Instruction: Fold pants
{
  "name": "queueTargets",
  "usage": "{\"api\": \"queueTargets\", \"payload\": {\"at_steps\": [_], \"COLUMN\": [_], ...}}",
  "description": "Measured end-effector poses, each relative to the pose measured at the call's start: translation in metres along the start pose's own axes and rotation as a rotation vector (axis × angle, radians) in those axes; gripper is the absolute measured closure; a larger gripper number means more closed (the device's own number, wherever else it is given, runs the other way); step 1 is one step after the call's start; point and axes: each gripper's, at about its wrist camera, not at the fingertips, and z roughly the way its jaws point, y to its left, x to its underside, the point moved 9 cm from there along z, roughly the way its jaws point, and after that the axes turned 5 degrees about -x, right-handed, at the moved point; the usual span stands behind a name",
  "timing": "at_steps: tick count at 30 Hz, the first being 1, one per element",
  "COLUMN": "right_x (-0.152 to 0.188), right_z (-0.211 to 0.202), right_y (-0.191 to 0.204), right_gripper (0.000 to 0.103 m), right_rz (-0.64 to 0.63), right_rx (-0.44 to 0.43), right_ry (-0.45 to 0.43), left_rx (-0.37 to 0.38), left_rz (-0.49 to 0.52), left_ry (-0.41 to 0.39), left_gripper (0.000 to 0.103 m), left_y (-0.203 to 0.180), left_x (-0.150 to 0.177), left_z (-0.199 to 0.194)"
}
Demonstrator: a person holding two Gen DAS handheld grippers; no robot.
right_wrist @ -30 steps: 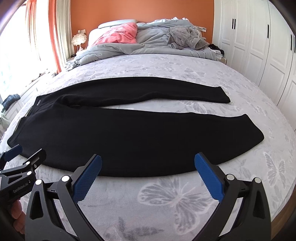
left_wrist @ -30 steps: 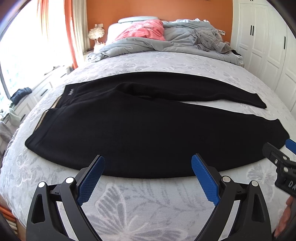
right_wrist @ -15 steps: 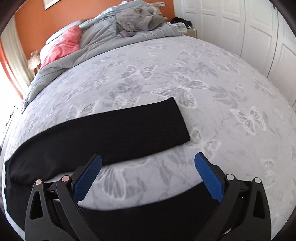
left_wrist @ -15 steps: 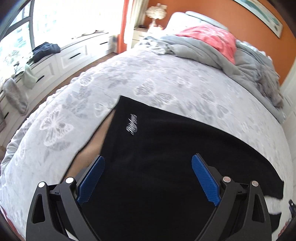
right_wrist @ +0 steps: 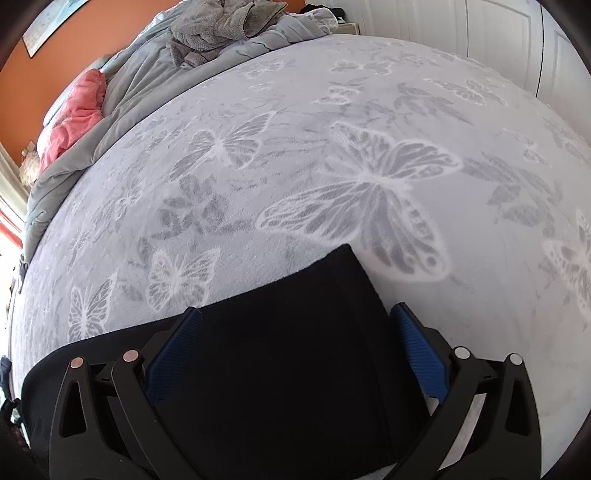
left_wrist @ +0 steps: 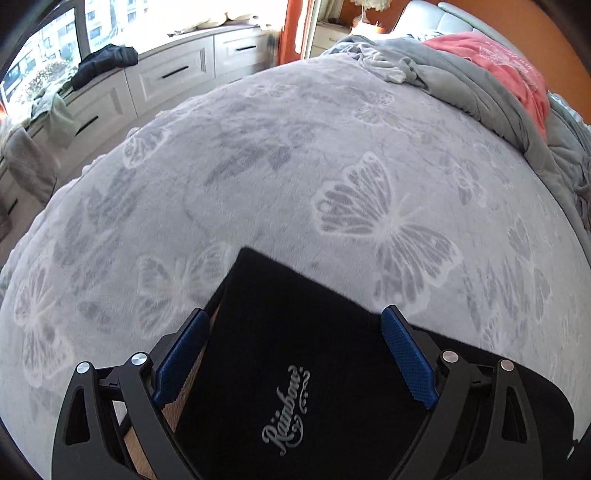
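Soft black knit pants on plush butterfly-patterned blanket

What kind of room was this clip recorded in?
A home bedroom, most likely. The black pants lie on a bed with a butterfly-patterned grey cover, a rumpled grey duvet and a pink pillow at its head, and white drawers under a window.

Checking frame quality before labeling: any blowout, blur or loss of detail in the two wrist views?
Left wrist: window top left blown out; strong fisheye bulge on the bedspread; the pants logo reads sharp. Right wrist: even light, pants leg a near-featureless black, butterfly print crisp, dark vignette at the corners.
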Motion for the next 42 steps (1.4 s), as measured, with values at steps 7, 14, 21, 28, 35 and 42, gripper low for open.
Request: {"api": "queueTargets", "payload": {"at_steps": [7,14,21,28,35,42], "right_x": [0.005,-0.002,0.037,0.116,0.148,0.170], "right_z": [-0.011,-0.114,-0.194,-0.189,-0.234,-0.280], "right_y": [0.026,0.046,0.014,-0.041,-0.076,-0.057], "right_gripper": [0.091,0.091,0.090,0.084,0.020,0.019], "right_rz": [-0.171,-0.307,-0.369,-0.290,-0.127,0.095], "right_rx": [0.000,-0.062,-0.106,-0.111,-0.095,-0.302], "right_ry": [-0.026,-0.188,-0.246,-0.146,-0.197,-0.154], "left_rx": [0.023,0.167,0.210,0.123,0.309,0.562], "left_rz": [-0.021,-0.065,0.030,0.080,-0.225,-0.513], "left_ry": [-0.058,-0.147,-0.196,-0.097,-0.041,0.166], "left_gripper": [0.096,0.097,0.097,0.094,0.040,0.032], "left_y": [0.008,0.028,0.076,0.133,0.165,0.131], "left_x": [-0.013,-0.016,0.045,0.142,0.195,0.215], "left_z": [-0.014,-0.112,-0.209,-0.183,-0.192,-0.181]}}
